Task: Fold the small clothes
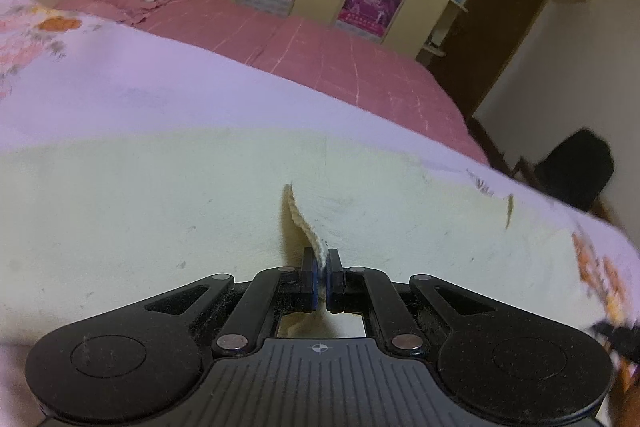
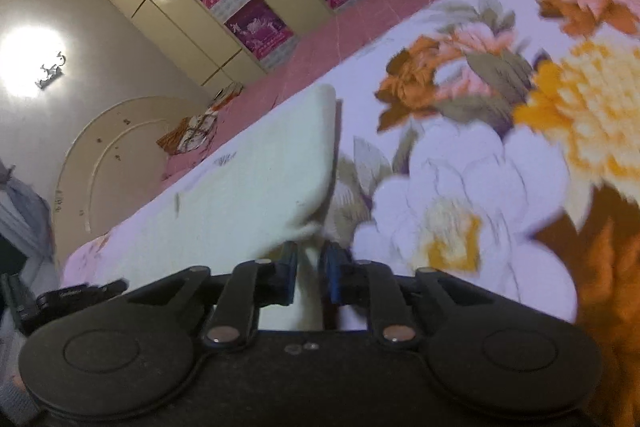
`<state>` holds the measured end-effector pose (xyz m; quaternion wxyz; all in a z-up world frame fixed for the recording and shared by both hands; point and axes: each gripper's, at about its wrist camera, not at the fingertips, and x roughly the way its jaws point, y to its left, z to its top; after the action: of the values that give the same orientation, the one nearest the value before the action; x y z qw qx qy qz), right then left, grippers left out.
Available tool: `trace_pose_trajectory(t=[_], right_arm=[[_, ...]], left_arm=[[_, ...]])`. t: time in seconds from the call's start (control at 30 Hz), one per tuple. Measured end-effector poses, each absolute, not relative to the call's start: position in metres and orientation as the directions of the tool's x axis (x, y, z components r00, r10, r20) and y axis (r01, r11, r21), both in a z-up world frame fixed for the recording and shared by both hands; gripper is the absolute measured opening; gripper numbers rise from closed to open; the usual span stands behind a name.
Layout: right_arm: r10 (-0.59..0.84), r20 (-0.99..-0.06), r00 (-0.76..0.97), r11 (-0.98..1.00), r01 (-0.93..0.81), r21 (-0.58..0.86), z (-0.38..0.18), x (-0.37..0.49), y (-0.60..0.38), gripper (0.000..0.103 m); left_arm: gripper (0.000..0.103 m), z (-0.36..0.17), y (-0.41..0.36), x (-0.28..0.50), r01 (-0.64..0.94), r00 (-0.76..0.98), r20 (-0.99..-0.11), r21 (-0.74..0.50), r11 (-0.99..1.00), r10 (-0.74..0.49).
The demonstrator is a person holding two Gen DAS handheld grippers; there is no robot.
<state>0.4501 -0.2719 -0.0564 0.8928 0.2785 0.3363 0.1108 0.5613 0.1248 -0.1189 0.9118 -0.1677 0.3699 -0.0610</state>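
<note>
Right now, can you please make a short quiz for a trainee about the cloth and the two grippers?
1. True or false: the left gripper is shut on an edge of the cream cloth.
2. What lies under the cloth? A) flowered sheet B) wooden floor C) metal tray
3. In the right wrist view, what sits between the fingers of the right gripper?

Key: 1 true. 2 A, the flowered sheet. 3 a corner of the cream cloth.

Floral blanket (image 2: pixel 460 187) beside the cloth (image 2: pixel 248 187) seems unobstructed.
</note>
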Motion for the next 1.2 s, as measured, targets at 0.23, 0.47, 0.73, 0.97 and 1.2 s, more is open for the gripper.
trace_pose_trajectory(t=[0.23, 0.47, 0.73, 0.97, 1.2], right_arm=[[0.382, -0.482, 0.788, 0.792, -0.011, 0.61, -0.033, 0.465, -0.299, 0.028], [0.383, -0.492, 0.782, 0.781, 0.01, 0.624, -0.036, 0.528, -0.296, 0.027], [0.33, -0.564, 0.757, 0.813, 0.076, 0.577, -0.061, 0.569, -0.287, 0.005], [0.333, -0.534, 0.777, 0.845, 0.006, 0.535, -0.038, 0.515, -0.286, 0.021], [0.393, -0.54, 0.744, 0.843, -0.057, 0.536, -0.033, 0.456, -0.279, 0.015]], left_arm=[[0.004, -0.103, 0.131, 0.555, 0.018, 0.734, -0.642, -0.308, 0.951, -0.222], [0.004, -0.115, 0.124, 0.573, -0.009, 0.718, -0.662, -0.316, 0.949, -0.214], [0.004, -0.121, 0.125, 0.566, 0.004, 0.727, -0.654, -0.299, 0.954, -0.208], [0.004, -0.104, 0.14, 0.544, -0.029, 0.775, -0.614, -0.267, 0.963, -0.147], [0.004, -0.117, 0.111, 0.553, 0.019, 0.733, -0.664, -0.197, 0.98, -0.147]])
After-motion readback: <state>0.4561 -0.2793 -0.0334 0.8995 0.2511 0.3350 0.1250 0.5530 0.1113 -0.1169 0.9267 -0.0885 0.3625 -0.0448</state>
